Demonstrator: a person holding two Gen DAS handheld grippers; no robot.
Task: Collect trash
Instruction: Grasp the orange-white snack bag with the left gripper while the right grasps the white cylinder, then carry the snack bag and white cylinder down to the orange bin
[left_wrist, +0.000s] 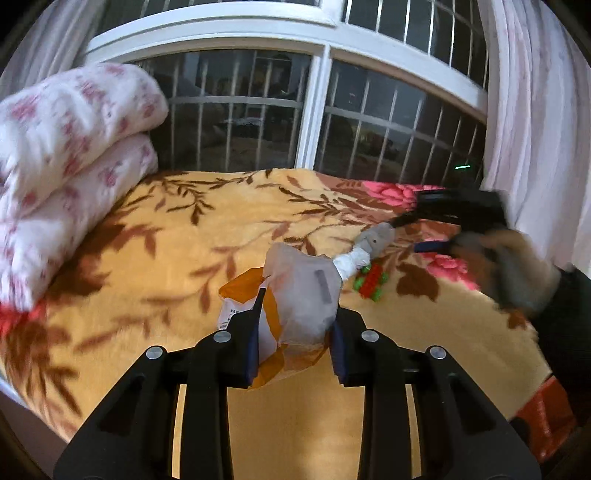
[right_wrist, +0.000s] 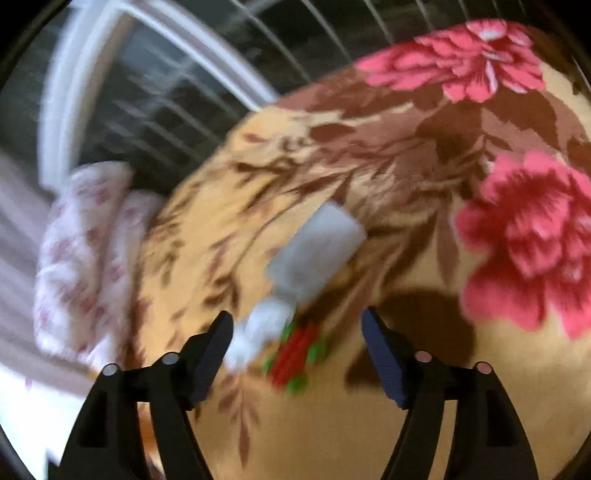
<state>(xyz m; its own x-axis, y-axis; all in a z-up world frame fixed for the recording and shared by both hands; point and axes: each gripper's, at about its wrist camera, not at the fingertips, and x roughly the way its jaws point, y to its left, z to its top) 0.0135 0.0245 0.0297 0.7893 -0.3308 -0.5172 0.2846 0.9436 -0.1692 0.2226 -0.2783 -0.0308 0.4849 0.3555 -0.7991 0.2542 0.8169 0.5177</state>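
Note:
My left gripper (left_wrist: 295, 325) is shut on a crumpled orange-and-white paper bag (left_wrist: 295, 306) and holds it over the flowered blanket (left_wrist: 184, 236). Beyond the bag lie a crumpled white paper (left_wrist: 352, 262), a grey wad (left_wrist: 376, 238) and a red-and-green toy (left_wrist: 371, 282). My right gripper (left_wrist: 410, 230) is blurred at the right, near the grey wad. In the right wrist view my right gripper (right_wrist: 297, 352) is open above the white paper (right_wrist: 258, 332) and the toy (right_wrist: 295, 358); a white sheet (right_wrist: 317, 251) lies beyond them.
A folded white quilt with pink flowers (left_wrist: 62, 166) lies at the left of the bed. A barred window (left_wrist: 295, 110) runs behind the bed, with pink curtains (left_wrist: 535, 110) at the right. The bed's near edge is at the bottom left.

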